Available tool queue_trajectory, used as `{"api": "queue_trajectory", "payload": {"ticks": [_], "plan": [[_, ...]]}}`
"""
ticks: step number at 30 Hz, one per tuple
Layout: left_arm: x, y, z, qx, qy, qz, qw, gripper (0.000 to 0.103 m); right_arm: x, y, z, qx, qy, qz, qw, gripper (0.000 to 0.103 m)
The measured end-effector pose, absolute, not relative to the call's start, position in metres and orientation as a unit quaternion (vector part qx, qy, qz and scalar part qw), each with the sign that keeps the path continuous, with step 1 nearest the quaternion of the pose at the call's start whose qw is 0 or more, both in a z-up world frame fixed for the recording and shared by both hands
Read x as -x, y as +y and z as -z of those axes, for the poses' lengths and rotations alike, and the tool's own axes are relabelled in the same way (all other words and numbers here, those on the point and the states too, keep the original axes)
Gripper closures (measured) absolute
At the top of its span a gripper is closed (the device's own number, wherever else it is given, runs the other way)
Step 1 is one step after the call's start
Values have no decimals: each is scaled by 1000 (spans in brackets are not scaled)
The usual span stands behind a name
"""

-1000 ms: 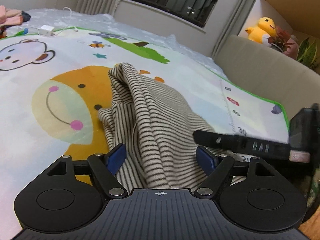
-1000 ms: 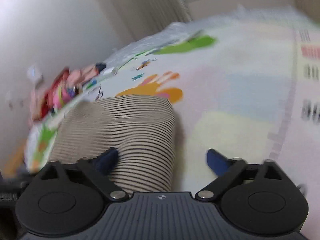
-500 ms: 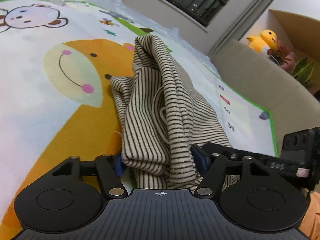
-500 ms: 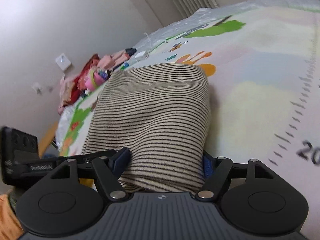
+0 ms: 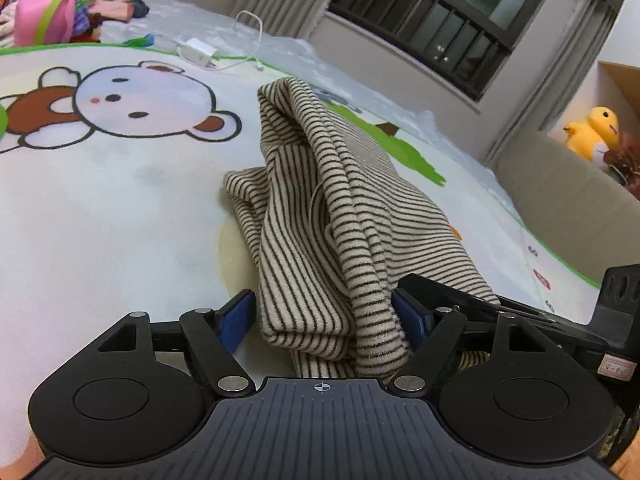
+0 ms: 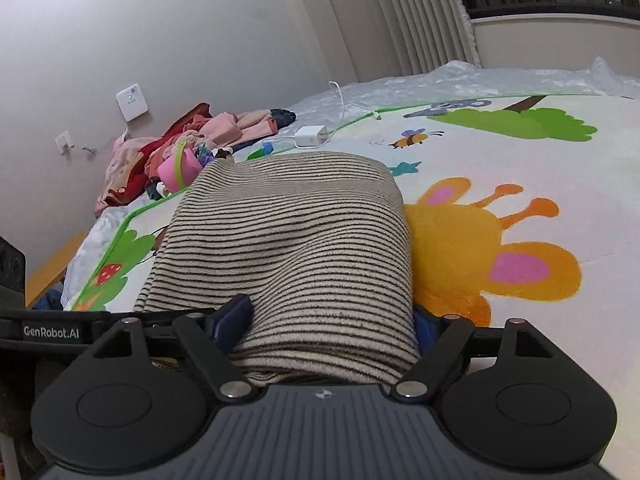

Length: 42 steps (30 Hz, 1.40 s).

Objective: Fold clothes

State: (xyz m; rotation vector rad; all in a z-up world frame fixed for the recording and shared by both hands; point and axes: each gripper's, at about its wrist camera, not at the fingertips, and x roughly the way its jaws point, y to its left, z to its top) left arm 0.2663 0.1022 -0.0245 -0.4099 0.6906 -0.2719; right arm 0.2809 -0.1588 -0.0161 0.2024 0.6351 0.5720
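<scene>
both hand-held grippers pinch the striped garment point(image 5: 340, 216) off the play mat point(image 5: 120, 200), left point(image 5: 324, 314) loosely around folds, right point(image 6: 326, 330) clamped tight.

A cartoon play mat point(image 5: 100, 200) carries a folded striped garment point(image 5: 340, 216) near the middle — a white charger point(image 5: 198, 53) with its cable and a clothes pile point(image 6: 192, 148) lie at its far edge.
</scene>
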Motion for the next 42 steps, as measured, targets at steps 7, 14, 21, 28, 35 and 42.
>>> {"api": "queue_trajectory", "payload": {"ticks": [7, 14, 21, 28, 35, 42], "plan": [[-260, 99, 28, 198, 321, 128, 917, 19, -280, -168, 21, -114, 310, -260, 907, 6], [-226, 88, 30, 194, 295, 108, 929, 8, -256, -189, 21, -140, 301, -240, 912, 0], [-160, 55, 29, 137, 292, 96, 942, 0, -184, -219, 17, -92, 326, -224, 914, 0], [-118, 14, 32, 71, 286, 17, 956, 0, -154, -238, 18, -31, 327, -171, 929, 0], [-109, 17, 38, 87, 260, -10, 962, 0, -154, -217, 24, 65, 328, -154, 930, 0], [-109, 8, 41, 57, 257, -21, 965, 0, -157, -230, 24, 23, 334, -169, 927, 0]]}}
